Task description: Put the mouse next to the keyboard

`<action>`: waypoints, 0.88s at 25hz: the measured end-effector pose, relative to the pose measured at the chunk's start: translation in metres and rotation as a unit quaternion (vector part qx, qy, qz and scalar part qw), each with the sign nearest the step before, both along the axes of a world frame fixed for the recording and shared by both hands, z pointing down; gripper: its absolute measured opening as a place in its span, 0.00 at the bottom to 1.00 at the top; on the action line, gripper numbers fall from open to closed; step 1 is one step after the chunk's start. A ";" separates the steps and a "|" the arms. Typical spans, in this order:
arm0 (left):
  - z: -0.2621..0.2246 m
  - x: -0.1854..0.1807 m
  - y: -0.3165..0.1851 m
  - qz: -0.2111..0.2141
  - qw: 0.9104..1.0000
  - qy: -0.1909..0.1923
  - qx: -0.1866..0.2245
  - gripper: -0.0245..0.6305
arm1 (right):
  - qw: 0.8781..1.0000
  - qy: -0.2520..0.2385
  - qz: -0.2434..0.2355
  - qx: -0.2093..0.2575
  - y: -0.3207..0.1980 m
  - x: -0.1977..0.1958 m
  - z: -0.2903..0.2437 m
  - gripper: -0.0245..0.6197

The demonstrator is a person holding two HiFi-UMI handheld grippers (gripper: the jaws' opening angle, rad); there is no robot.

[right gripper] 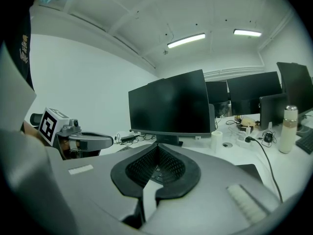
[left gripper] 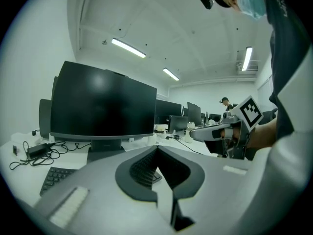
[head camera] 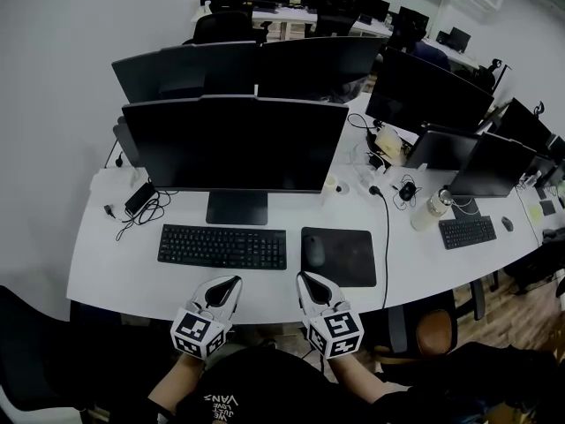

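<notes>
Both claws are pressed together with nothing between the jaws. In the head view the left gripper (head camera: 231,282) sits at lower centre-left and the right gripper (head camera: 305,277) at lower centre-right. Both are at the near edge of the white desk (head camera: 115,272), their tips pointing up the frame, well apart from each other. Each carries its cube of square markers at the bottom of the picture. In the left gripper view its jaws meet in a closed point at mid-frame, and the right gripper view shows the same for its own pair.

Just above the right gripper's tip lies the mouse (head camera: 313,252), a little right of the frame's centre. It is a dark, matte, smooth oval, with its long side running up and down the picture. It is almost the same tone as the black mouse pad (head camera: 351,261) under it, so it shows mostly by its rounded outline. It rests on the left part of the pad, untouched by either claw.

To the left of the pad, across a narrow strip of bare desk, is the black keyboard (head camera: 222,246), above the left gripper. Behind keyboard and mouse stands a large dark monitor (head camera: 234,144) on its stand. A black cable (head camera: 386,237) runs down the desk at the pad's right side.
</notes>
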State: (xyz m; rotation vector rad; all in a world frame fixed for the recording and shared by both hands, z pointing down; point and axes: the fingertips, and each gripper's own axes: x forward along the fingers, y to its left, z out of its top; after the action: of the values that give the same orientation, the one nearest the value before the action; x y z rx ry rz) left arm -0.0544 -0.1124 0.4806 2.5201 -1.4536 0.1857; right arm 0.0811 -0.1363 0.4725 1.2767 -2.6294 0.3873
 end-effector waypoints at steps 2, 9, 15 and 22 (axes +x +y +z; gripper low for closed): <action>0.000 0.001 0.000 0.002 1.000 -0.003 0.001 0.04 | 1.000 0.001 0.001 0.000 0.000 0.000 0.000 0.04; 0.001 0.001 0.002 0.000 1.000 -0.003 0.002 0.04 | 1.000 0.002 0.005 -0.001 -0.001 0.001 0.002 0.04; 0.007 -0.001 0.004 -0.003 1.000 -0.003 -0.001 0.04 | 1.000 0.004 0.008 -0.002 -0.002 0.000 0.006 0.04; 0.007 -0.004 0.002 -0.008 1.000 0.002 0.001 0.04 | 1.000 0.003 0.016 -0.003 -0.003 -0.001 0.008 0.04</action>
State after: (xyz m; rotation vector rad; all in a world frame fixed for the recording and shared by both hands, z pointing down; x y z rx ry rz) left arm -0.0585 -0.1102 0.4879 2.5070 -1.4728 0.1765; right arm 0.0805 -0.1394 0.4807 1.3164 -2.6038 0.3948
